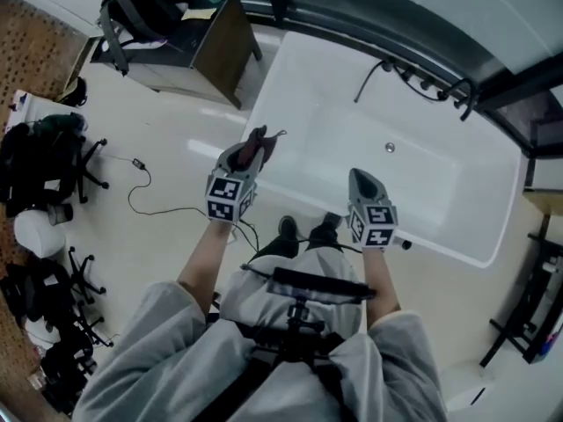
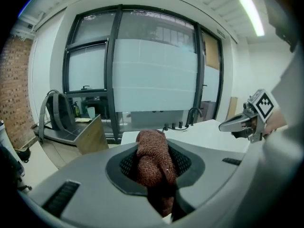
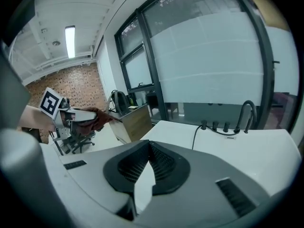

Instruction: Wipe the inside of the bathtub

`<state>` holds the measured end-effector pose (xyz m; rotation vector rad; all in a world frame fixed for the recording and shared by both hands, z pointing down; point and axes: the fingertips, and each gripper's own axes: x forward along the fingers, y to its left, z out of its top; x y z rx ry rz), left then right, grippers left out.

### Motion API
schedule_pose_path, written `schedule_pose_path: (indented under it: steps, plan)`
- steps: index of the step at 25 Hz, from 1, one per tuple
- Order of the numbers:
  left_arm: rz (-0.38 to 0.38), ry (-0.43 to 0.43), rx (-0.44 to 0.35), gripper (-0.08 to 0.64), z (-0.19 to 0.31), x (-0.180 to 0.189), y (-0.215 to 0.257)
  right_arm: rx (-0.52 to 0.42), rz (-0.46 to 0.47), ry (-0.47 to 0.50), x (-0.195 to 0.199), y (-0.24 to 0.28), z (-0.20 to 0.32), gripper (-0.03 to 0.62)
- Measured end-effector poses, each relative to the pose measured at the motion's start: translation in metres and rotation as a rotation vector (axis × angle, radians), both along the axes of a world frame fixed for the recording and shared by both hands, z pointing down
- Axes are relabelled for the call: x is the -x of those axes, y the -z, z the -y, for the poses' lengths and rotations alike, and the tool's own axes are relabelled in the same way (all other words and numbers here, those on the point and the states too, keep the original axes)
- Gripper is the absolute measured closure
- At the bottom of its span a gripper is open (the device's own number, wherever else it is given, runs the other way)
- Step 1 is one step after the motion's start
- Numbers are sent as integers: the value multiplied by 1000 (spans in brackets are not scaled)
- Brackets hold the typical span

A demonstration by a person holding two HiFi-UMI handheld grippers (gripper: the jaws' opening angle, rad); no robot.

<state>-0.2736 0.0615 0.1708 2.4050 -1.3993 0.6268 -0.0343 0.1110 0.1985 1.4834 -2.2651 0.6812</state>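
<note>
No legible text, labels or numbers.

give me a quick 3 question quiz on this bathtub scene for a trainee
1. True or false: the brown cloth is clamped in the left gripper.
2. What is between the jaws of the right gripper? A) a sponge B) nothing C) a hose
3. Fill in: seen from the person, the faucet stands on the ___ rim of the bathtub.

Key: 1 true; 2 B; 3 far
</note>
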Motion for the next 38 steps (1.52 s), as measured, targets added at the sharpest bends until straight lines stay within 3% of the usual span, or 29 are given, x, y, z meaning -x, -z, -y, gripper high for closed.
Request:
schedule_pose_path:
  steps: [6,14,29,38]
  plan:
    - [-36,-50,7,463,-32,3,-2,14,-18,-121,-18,15,-50,584]
    - [-34,-71,-28,463,-71,-29,15,-8,-37,-217,-83,26,-86,584]
    - [2,3,-45,462,-119,-135,37,-25,-5,-201,-201,30,-111,586]
    - [-35,35,-6,462,-123,-134,34,-35,-20,-186,-211,31,-113,586]
